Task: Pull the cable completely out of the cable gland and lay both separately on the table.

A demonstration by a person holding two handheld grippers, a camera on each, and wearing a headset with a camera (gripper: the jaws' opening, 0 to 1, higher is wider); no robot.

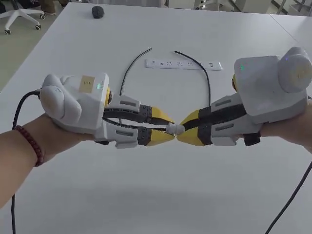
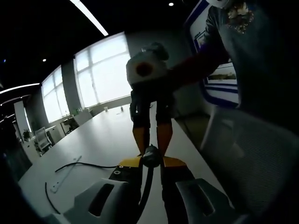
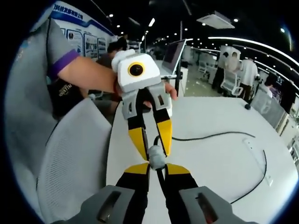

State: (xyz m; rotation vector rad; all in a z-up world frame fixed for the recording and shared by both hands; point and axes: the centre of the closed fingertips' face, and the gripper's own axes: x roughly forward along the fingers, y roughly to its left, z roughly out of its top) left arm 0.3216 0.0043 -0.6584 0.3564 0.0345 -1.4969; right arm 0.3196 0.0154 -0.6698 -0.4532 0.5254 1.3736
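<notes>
With the cable gland (image 1: 174,129) held above the table's (image 1: 161,195) near middle in the right gripper's (image 1: 181,130) narrow pinch, and the left gripper (image 1: 168,128) seemingly nipping the cable (image 2: 145,186) just left of it, the person should pull the hands straight apart along the cable's line.

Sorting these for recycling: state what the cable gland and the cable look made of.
Cable gland: pale grey-white with a smooth, even surface, so probably moulded plastic.
Cable: matt black jacket that curves loosely over the table, so likely a flexible rubber or PVC sheath.
</notes>
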